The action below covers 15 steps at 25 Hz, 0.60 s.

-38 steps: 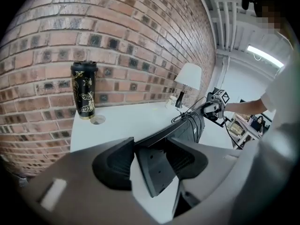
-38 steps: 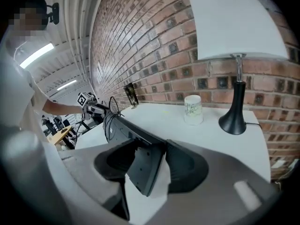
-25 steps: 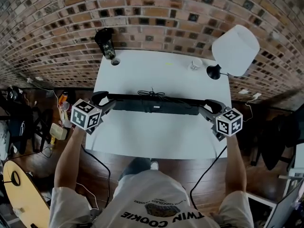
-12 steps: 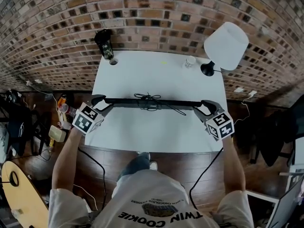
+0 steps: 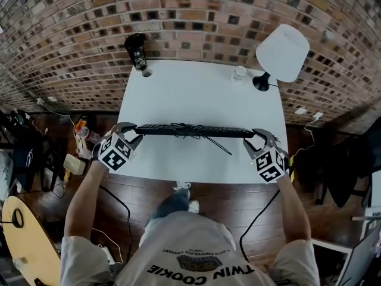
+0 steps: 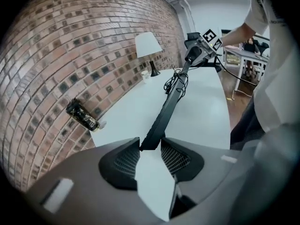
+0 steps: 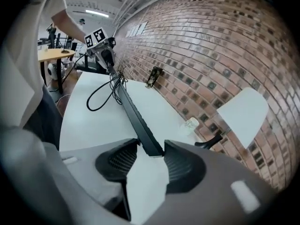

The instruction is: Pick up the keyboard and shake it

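keyboard [image 5: 193,131] hangs between the two grippers, caught by its short ends and turned on edge, so the head view shows only a thin dark bar over the near half of the table [image 5: 196,94]. left gripper [image 5: 134,131] pinches the left end; its jaws have just been closing, and in its own view both pads press on the board. right gripper [image 5: 255,137] does the same at the other end, with its jaws also just closing and its pads on the board. a grip at both ends shares the load and stops a long, thin board from twisting, and i judge it gives the leverage a shake needs. the board looks clear of the table, so the pick-up seems done and the shake is the step in hand. cable [image 5: 219,146] is bundled at the middle with one strand dangling, and it may swing or snag. lamp [image 5: 283,51], cup [image 5: 239,73] and can [image 5: 136,51] stand by the far wall, well apart from the board, which leaves room.
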Each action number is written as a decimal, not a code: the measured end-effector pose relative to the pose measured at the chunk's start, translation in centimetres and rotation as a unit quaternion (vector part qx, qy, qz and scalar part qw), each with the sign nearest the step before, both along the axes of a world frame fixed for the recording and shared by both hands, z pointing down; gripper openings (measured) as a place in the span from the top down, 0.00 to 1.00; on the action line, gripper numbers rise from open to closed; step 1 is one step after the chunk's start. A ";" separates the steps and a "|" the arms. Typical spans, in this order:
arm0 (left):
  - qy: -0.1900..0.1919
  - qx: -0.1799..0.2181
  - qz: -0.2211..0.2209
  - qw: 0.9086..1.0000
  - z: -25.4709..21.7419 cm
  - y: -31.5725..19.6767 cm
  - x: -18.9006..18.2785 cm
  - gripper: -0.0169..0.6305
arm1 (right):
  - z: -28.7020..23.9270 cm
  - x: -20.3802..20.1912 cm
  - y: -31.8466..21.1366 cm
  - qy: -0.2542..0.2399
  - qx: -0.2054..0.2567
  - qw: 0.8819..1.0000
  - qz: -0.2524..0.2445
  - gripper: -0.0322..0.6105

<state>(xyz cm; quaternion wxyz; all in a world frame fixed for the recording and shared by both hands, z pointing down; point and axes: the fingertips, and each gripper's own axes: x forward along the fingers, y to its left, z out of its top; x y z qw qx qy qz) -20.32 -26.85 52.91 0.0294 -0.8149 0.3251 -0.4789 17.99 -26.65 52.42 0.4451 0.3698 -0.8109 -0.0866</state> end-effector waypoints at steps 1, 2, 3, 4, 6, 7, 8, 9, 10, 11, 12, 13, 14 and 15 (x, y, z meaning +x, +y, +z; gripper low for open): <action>-0.011 0.002 0.003 1.000 0.2 0.4 0.0 0.74 | 0.2 0.1 0.4 0.010 0.004 1.000 0.001 0.67; -0.019 0.004 0.005 1.000 0.4 0.7 0.1 0.75 | 0.4 0.2 0.8 0.019 0.008 1.000 0.001 0.68; -0.026 0.005 0.006 1.000 0.7 1.0 0.1 0.75 | 0.6 0.3 1.2 0.028 0.012 1.000 0.000 0.68; -0.034 0.007 0.007 0.999 0.9 1.3 0.2 0.75 | 0.9 0.3 1.5 0.039 0.017 0.999 -0.003 0.69; -0.051 0.011 0.011 0.999 1.4 2.0 0.2 0.75 | 1.5 0.4 2.4 0.065 0.028 0.997 -0.013 0.73; -0.060 0.013 0.013 0.998 1.7 2.3 0.2 0.75 | 1.9 0.4 2.8 0.078 0.033 0.996 -0.017 0.74; -0.067 0.016 0.014 0.998 2.0 2.6 0.2 0.75 | 2.3 0.4 3.1 0.089 0.037 0.995 -0.020 0.74; -0.073 0.021 0.015 0.997 2.2 2.8 0.2 0.75 | 2.7 0.3 3.5 0.098 0.041 0.994 -0.021 0.74; -0.078 0.024 0.014 0.997 2.4 3.0 0.2 0.75 | 3.2 0.3 3.8 0.106 0.043 0.993 -0.022 0.75; -0.084 0.025 0.014 0.996 2.6 3.2 0.2 0.75 | 3.5 0.3 4.1 0.112 0.045 0.992 -0.022 0.75; -0.089 0.024 0.014 0.996 2.8 3.4 0.2 0.75 | 3.9 0.3 4.4 0.119 0.046 0.992 -0.022 0.75; -0.095 0.021 0.015 0.995 3.1 3.7 0.2 0.76 | 4.2 0.3 4.7 0.126 0.048 0.991 -0.024 0.75; -0.100 0.016 0.016 0.995 3.5 4.0 0.2 0.76 | 4.6 0.3 4.9 0.134 0.050 0.989 -0.027 0.76; -0.105 0.012 0.017 0.994 3.9 4.3 0.1 0.76 | 5.0 0.2 5.2 0.143 0.053 0.988 -0.029 0.76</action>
